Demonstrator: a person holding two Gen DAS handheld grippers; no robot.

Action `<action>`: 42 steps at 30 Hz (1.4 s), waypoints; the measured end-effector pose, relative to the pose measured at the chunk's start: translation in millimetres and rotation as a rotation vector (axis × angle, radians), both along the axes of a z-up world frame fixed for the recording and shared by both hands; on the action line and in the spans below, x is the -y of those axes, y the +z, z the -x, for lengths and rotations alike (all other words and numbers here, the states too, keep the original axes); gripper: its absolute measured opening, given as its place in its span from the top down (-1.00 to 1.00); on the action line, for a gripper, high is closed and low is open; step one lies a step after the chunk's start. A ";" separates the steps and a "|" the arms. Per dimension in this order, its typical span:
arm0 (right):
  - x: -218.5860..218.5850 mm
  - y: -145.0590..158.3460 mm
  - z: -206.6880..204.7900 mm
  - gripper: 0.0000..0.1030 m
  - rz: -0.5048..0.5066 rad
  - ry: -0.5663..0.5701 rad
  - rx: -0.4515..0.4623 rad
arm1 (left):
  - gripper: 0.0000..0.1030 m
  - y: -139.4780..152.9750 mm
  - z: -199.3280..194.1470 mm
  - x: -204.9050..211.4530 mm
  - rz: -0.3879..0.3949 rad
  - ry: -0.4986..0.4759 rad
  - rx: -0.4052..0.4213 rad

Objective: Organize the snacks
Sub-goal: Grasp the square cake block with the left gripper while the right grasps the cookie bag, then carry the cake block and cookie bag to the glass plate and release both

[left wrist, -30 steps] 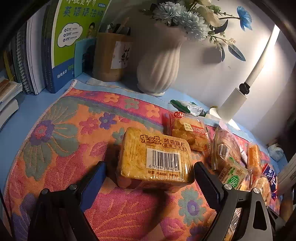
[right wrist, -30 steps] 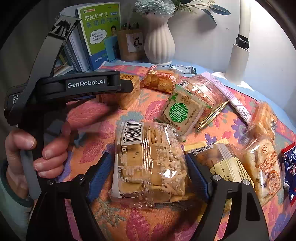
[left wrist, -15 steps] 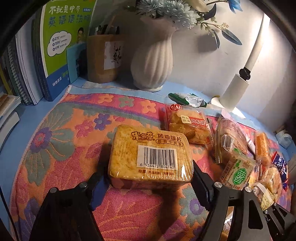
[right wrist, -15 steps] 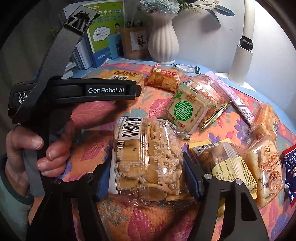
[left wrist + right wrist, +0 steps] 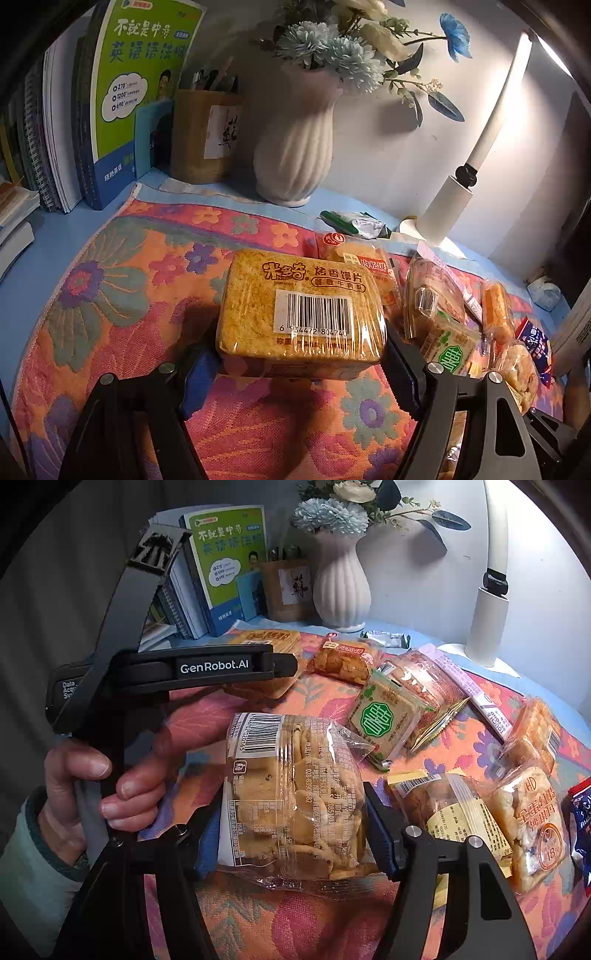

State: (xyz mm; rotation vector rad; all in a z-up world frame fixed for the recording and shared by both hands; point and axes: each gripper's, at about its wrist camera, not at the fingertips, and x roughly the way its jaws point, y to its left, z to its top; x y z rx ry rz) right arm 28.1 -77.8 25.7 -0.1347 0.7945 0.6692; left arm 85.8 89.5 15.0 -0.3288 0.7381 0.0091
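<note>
1. Left wrist view: the left tool (image 5: 301,360) is clamped on a rectangular pack of baked bun slices (image 5: 301,314), its blue pads pressed against the pack's two short sides. The jaws have just been closing on it. The pack is wrapped in glossy clear film with a white barcode label, and the contents look coarse and golden-brown.
2. Beneath it, a woven floral cloth (image 5: 122,295) in orange, pink and teal is spread over the blue desk (image 5: 22,295).
3. A ribbed white vase (image 5: 295,147) of fabric-like flowers is seen behind, beside a cylindrical brown pen holder (image 5: 201,136).
4. Right wrist view: the right tool (image 5: 291,834) is closed on a crinkled transparent bag of crackers (image 5: 295,794), gripped at both sides, and its jaws have just been closing. Thin, pale, irregular pieces are visible through the film.
5. A square green-labelled biscuit packet (image 5: 384,716) lies on the cloth further back, apart from the bag.
6. The left tool's matte black body is held at the left by a hand (image 5: 92,794) with a pale green sleeve.
</note>
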 end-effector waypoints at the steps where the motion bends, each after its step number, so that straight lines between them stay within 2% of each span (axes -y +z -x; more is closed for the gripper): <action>1: 0.8 1.1 1.7 -0.26 -0.008 0.003 0.002 | -0.50 -0.3 -0.3 -0.4 0.004 0.002 0.001; 6: 7.5 6.7 12.3 -0.26 -0.041 0.015 0.030 | -0.50 -1.1 -0.3 -1.2 0.009 0.007 0.002; 14: 20.4 6.7 39.9 -0.26 -0.055 -0.014 0.007 | -0.50 -1.6 2.7 -2.5 0.012 0.025 -0.011; 18: 39.9 4.1 57.2 -0.26 -0.087 -0.040 -0.046 | -0.50 -0.7 18.1 6.7 0.054 -0.035 -0.028; 21: 62.7 0.9 70.0 -0.26 -0.120 -0.068 -0.106 | -0.50 4.5 46.3 22.1 0.050 -0.058 -0.010; 31: 133.9 -0.9 114.9 -0.26 -0.156 -0.203 -0.158 | -0.50 17.4 114.9 77.8 -0.002 -0.118 0.003; 36: 157.6 15.2 130.3 -0.26 -0.138 -0.263 -0.106 | -0.50 35.0 125.2 114.8 -0.002 -0.188 0.035; 42: 196.4 50.8 147.5 -0.26 -0.165 -0.338 -0.024 | -0.50 75.5 131.3 175.6 -0.032 -0.318 0.118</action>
